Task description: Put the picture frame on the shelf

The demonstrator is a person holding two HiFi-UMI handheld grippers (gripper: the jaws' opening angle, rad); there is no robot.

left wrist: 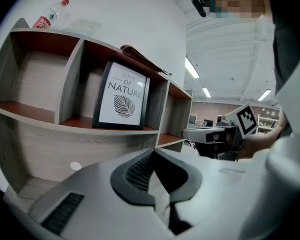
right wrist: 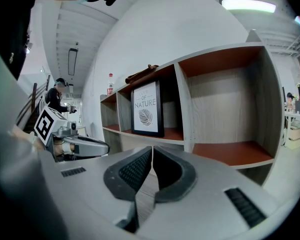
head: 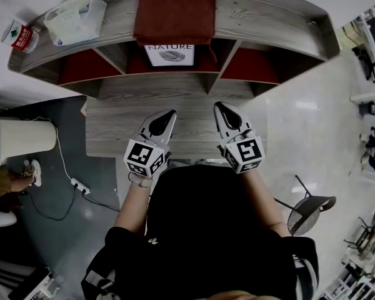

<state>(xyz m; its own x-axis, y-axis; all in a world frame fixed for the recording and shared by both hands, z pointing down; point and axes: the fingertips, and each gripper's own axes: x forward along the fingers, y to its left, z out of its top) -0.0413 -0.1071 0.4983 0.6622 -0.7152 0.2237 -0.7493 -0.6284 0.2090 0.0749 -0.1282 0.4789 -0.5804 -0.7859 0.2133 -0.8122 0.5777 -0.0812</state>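
— Where is the picture frame (head: 169,54)?

— Standing in the middle compartment of the shelf (head: 262,27), its leaf print facing out. The compartments on either side of it hold nothing I can see.

— What's near it?

— In the head view, a folded red cloth (head: 175,14) lies on the shelf top at 12 o'clock from the frame. A plastic packet (head: 75,17) sits at 10 o'clock, and a bottle (head: 22,37) lies farther out, toward 9.

— And the grippers?

— Both hover over the wooden surface (head: 112,127) at 6 o'clock from the frame, well apart from it. The left gripper (head: 167,119) has its fingers (left wrist: 135,171) closed together with nothing between them. The right gripper (head: 224,110) is the same: fingers (right wrist: 132,171) pressed shut, empty.
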